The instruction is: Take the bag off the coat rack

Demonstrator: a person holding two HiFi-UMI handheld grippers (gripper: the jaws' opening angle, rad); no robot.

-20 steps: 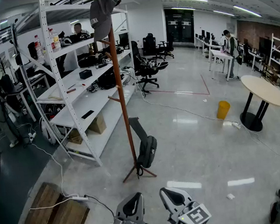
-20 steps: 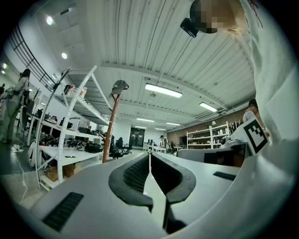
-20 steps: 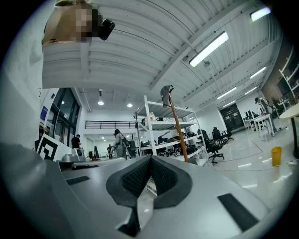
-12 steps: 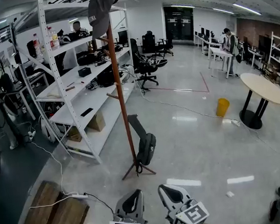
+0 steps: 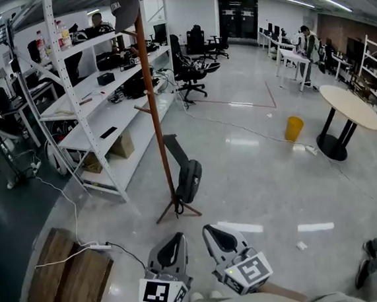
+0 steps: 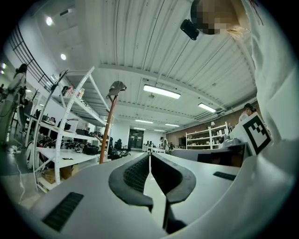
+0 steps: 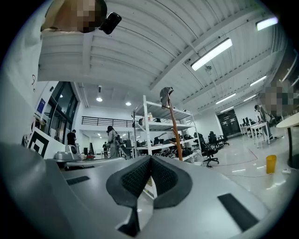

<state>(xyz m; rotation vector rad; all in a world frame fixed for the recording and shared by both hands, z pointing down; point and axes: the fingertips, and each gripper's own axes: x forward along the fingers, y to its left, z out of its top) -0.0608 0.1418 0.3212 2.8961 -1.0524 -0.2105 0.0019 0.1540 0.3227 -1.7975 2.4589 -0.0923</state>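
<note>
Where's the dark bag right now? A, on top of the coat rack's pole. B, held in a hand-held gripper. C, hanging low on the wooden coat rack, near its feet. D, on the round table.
C: the dark grey bag hangs by its strap low against the pole of the brown wooden coat rack, just above its feet; only a grey cap sits on top.

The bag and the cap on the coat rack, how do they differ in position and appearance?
The cap sits on top of the coat rack; the bag hangs low, near its feet. The cap is grey; the bag looks nearly black. The bag hangs by a long strap; the cap has none. Both are on the same rack.
</note>
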